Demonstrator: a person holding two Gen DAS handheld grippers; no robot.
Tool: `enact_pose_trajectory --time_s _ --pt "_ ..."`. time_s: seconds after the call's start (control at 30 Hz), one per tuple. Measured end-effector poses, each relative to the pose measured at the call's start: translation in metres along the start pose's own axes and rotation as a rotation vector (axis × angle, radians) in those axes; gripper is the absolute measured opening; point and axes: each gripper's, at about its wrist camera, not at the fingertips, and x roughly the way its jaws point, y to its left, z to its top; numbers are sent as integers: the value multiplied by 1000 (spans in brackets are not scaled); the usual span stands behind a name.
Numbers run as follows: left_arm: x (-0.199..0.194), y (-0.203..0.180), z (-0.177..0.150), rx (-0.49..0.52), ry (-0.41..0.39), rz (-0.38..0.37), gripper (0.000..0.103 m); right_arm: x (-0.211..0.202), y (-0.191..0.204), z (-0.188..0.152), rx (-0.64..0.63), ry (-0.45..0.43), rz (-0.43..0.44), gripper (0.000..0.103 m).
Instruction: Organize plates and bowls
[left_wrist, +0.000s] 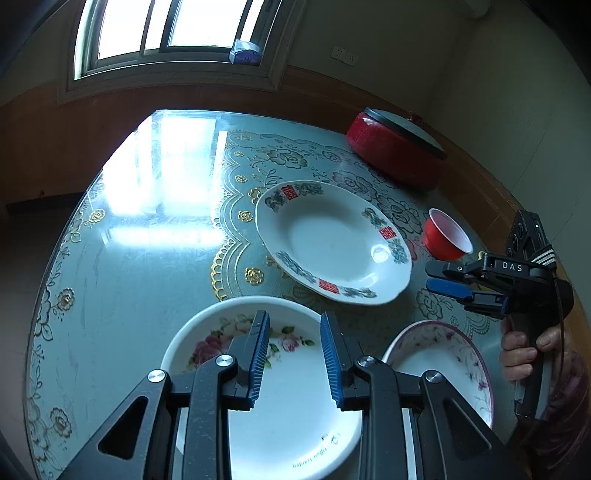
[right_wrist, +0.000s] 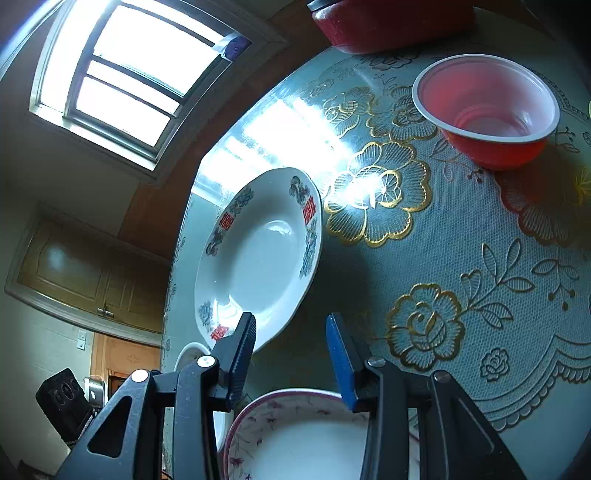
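A white plate with red characters and grey flowers (left_wrist: 332, 240) lies mid-table; it also shows in the right wrist view (right_wrist: 258, 254). A white bowl with pink roses (left_wrist: 280, 398) sits under my open, empty left gripper (left_wrist: 294, 325). A purple-rimmed floral plate (left_wrist: 443, 365) lies to its right and shows below my right gripper (right_wrist: 295, 435). A small red plastic bowl (left_wrist: 447, 236) stands at the right (right_wrist: 487, 103). My right gripper (right_wrist: 291, 325) is open and empty; it hovers right of the white plate (left_wrist: 439, 278).
The round table (left_wrist: 147, 229) has a glass top over a lace floral cloth. A red round container with a dark lid (left_wrist: 395, 147) stands at the back right (right_wrist: 391, 22). A window and wood-panelled wall lie behind.
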Motion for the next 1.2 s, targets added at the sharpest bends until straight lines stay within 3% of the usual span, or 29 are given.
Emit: enact_pose_trajectory --time_s 0.27,0.43,0.6,0.7,0.83,0.97,1.2 --pt "35 21 47 -68 25 -14 29 27 -6 25 72 -5 -2 36" --pt "61 34 68 -98 55 -20 29 39 -7 30 85 -2 -13 29" --pt "86 39 86 -94 83 -54 39 53 -6 36 101 14 -3 24" --pt "105 41 96 -90 107 -58 39 63 -6 37 100 20 -7 24" --pt "129 36 105 -70 148 -102 37 77 -8 38 109 34 3 20" --pt "149 30 106 -30 186 -61 29 84 -3 38 70 45 7 16" --pt "149 35 102 -45 208 -83 26 86 4 43 33 50 -18 17"
